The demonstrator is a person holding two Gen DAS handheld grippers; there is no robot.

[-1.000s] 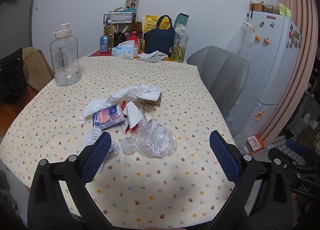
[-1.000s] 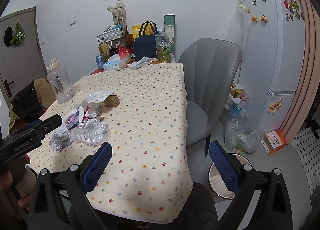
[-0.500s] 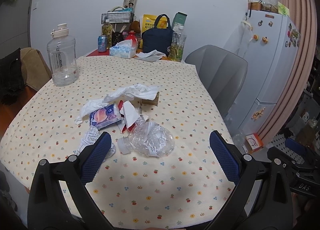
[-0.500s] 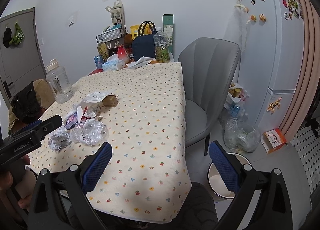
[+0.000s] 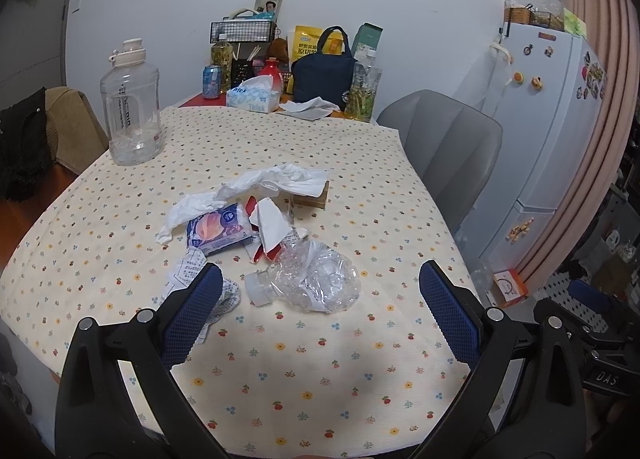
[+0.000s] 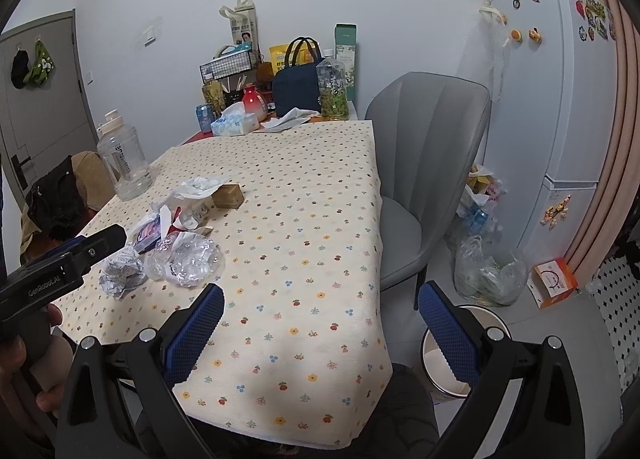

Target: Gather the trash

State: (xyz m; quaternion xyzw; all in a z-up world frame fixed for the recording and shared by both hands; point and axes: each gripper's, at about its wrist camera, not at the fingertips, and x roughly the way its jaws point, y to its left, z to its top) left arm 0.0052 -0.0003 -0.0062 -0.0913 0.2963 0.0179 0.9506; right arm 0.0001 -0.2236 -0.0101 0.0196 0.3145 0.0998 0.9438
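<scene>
left tool (image 5: 320, 309): spread wide, nothing held | right tool (image 6: 320, 321): spread wide, nothing held

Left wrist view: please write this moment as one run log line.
phase: approach | left gripper: open, empty, above tablecloth | nearest trash: crushed plastic bottle | right gripper: open, empty | bin: on floor

Crushed clear plastic bottle (image 5: 310, 279) on its side on bench; crumpled white tissue (image 5: 276, 181), blue snack wrapper (image 5: 218, 231), printed receipt (image 5: 188, 271) clustered beside it.
</scene>
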